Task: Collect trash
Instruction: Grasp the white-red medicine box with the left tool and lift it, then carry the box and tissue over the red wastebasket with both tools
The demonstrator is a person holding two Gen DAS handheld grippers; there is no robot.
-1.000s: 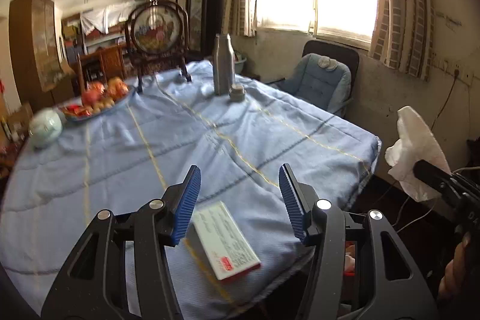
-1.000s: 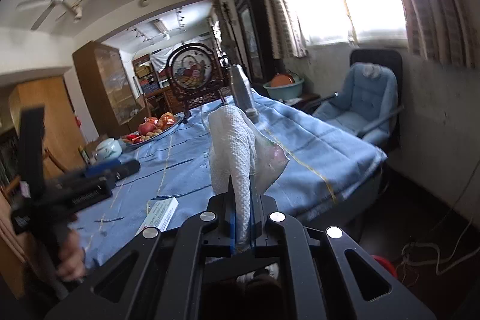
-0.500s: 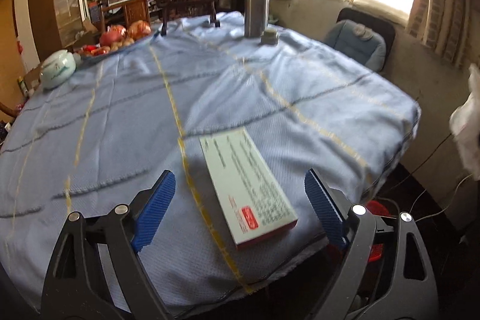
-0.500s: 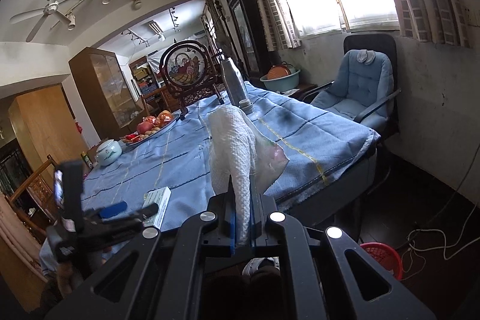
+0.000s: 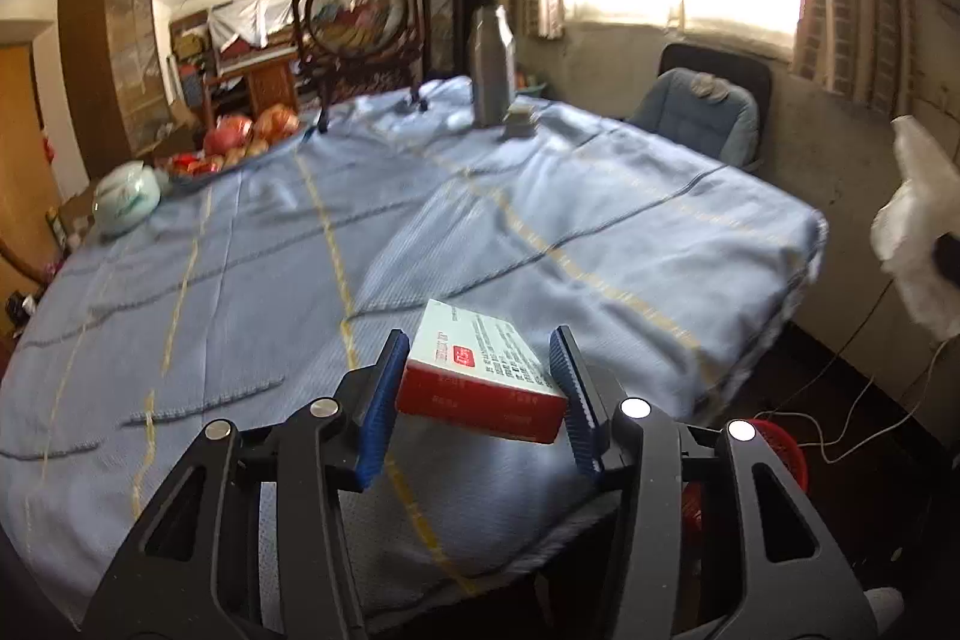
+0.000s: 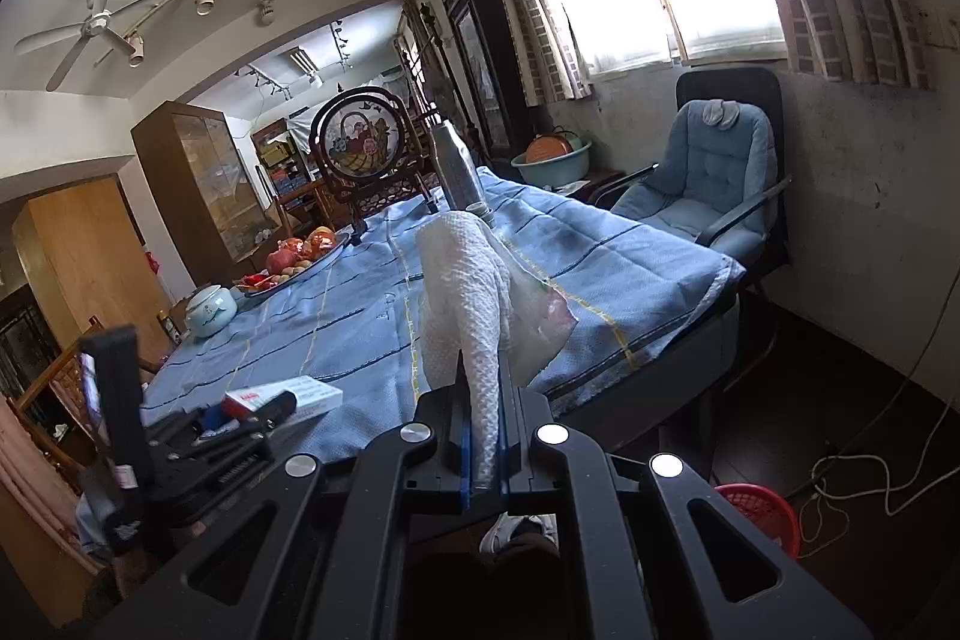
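Observation:
A white and red cardboard box (image 5: 480, 370) lies near the front edge of the table, which is covered with a blue cloth (image 5: 540, 220). My left gripper (image 5: 480, 340) straddles the box's near end. Its jaws are closing, and both blue pads (image 5: 384, 400) touch the box's sides. The right wrist view shows the same box (image 6: 300, 394) with the left gripper (image 6: 240, 418) on it. My right gripper (image 6: 485, 400) is shut on a crumpled white paper towel (image 6: 462, 292), with a clear wrapper (image 6: 540, 322) bunched against it. It is held off the table's right side, where the paper towel (image 5: 918, 244) shows in the left wrist view.
A red bin (image 6: 759, 514) stands on the dark floor below the table's corner, among white cables (image 6: 870, 472). Far along the table are a steel flask (image 5: 492, 67), a fruit tray (image 5: 240, 142), a pale jar (image 5: 126, 205) and a framed round screen (image 5: 360, 10). A blue padded chair (image 5: 702, 112) is under the window.
The left gripper opened wide, sank toward the box and has closed its pads onto the box's sides. The right gripper has stayed shut on the paper towel and hardly moved.

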